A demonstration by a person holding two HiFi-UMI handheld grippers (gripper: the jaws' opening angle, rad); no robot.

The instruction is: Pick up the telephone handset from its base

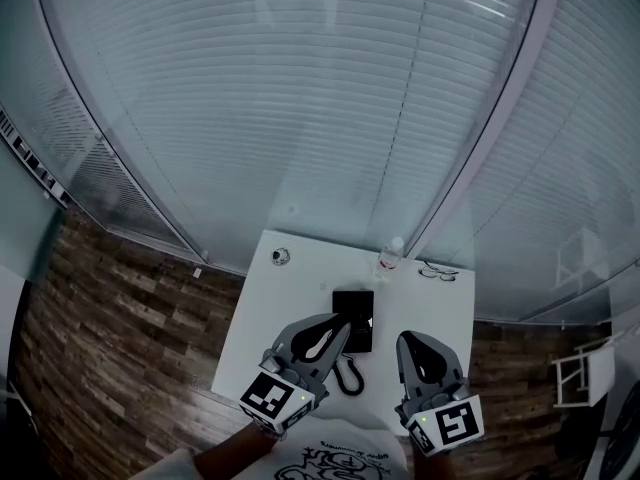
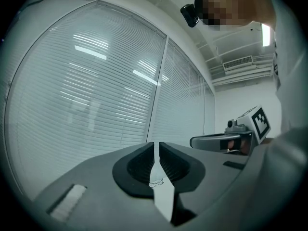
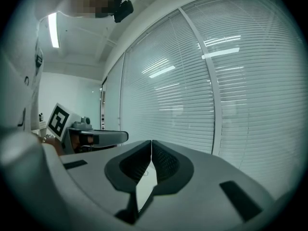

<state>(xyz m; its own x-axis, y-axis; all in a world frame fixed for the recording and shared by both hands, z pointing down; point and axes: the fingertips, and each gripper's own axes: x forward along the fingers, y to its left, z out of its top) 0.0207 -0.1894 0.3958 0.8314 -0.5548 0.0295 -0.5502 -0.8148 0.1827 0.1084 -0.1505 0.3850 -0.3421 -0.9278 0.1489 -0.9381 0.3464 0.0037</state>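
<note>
Telephone handset (image 1: 357,313) lies just beyond the left tongs (image 1: 340,323) — these and the right tongs (image 1: 410,338) are pressed together, empty, likely to shove it

The telephone (image 1: 355,306) and its coiled cord (image 1: 348,376) fill the middle of the desk (image 1: 290,298), between my left tongs (image 1: 337,321) and right tongs (image 1: 411,337). Bare top runs down both sides. At the far edge a bottle (image 1: 392,253) stands, with the glass wall (image 1: 300,118) just behind.
</note>
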